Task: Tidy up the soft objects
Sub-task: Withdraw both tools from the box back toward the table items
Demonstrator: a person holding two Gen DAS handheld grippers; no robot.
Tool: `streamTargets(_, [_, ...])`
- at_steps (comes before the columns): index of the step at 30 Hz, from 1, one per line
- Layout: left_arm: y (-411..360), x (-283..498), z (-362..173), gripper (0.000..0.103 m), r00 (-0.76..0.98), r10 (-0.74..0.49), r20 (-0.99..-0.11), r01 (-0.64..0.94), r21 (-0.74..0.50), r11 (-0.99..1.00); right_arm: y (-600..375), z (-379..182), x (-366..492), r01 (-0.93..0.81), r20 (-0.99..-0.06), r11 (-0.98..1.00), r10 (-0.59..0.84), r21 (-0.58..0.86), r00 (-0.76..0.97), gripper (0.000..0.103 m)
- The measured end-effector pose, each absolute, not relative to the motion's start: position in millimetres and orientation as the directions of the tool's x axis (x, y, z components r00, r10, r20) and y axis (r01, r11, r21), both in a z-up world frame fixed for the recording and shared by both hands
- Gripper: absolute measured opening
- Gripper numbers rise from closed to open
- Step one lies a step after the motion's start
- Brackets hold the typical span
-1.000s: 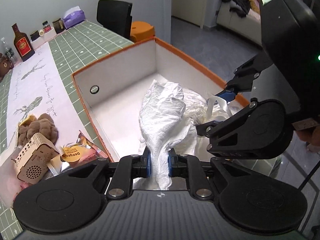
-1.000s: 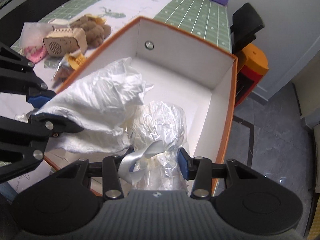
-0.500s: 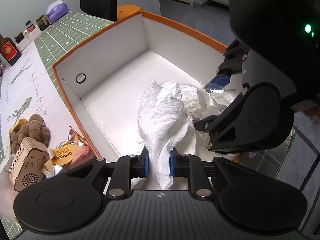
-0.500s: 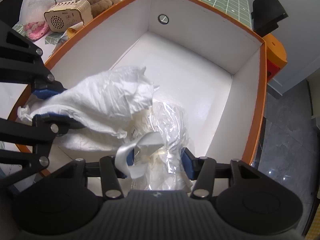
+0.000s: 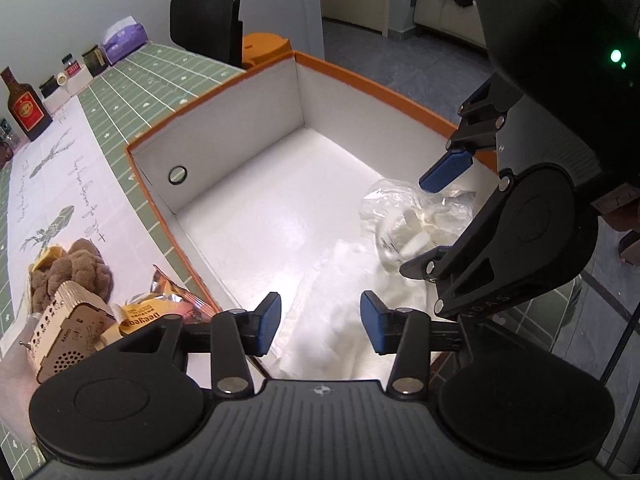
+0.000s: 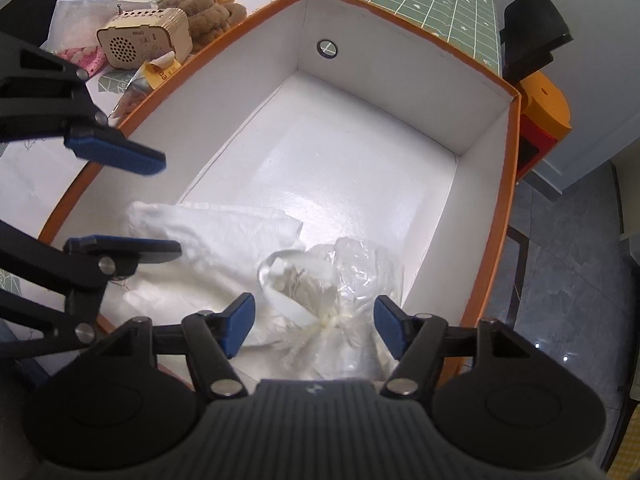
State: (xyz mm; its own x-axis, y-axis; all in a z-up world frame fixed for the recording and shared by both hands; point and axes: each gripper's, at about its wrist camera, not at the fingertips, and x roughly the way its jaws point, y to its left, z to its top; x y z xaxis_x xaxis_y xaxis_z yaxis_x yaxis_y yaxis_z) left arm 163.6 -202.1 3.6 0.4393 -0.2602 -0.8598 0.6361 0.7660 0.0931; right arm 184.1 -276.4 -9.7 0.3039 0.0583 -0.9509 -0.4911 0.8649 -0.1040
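Note:
An orange-rimmed white box (image 5: pixel 224 92) (image 6: pixel 516 184) stands on the table. Inside it, at the near end, lie a white crumpled soft pack (image 5: pixel 332 304) (image 6: pixel 208 240) and a clear plastic bag of white pieces (image 5: pixel 412 228) (image 6: pixel 340 280) tied with a white ribbon. My left gripper (image 5: pixel 320 322) (image 6: pixel 120 200) is open just above the white pack. My right gripper (image 6: pixel 316 326) (image 5: pixel 436 216) is open above the clear bag. Neither holds anything.
Left of the box on the table lie a brown plush toy (image 5: pixel 76 268) (image 6: pixel 204 12), a wooden radio box (image 5: pixel 64 332) (image 6: pixel 148 36) and snack packets (image 5: pixel 160 308). A bottle (image 5: pixel 26 108), jars and a purple tissue pack (image 5: pixel 124 36) stand at the far end. A black chair (image 5: pixel 208 20) stands beyond.
Both grippers opened and let go. The white pack and the clear bag dropped from the grippers and now lie on the box floor.

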Motion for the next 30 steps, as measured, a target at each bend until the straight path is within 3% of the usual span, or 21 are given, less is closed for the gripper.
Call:
streamTargets(7, [-187, 156, 24, 0.067, 0.492, -0.294, -0.82, 0.618, 0.091, 0.78, -272, 9, 174, -0.492, -0.943, 0.859, 0.033, -0.143, 0.331, 0.071])
streamTargets(19, [-149, 128, 47, 0.067, 0.638, -0.334, -0.694, 0.526, 0.076, 0.847, -249, 32, 142, -0.435, -0.888, 0.86, -0.043, -0.266, 0.458, 0.077])
streamTargets(30, [-91, 100, 47, 0.067, 0.728, -0.279, -0.626, 0.415, 0.079, 0.907, -204, 60, 109, -0.399, -0.806, 0.877, 0.021, -0.27, 0.591, 0.077])
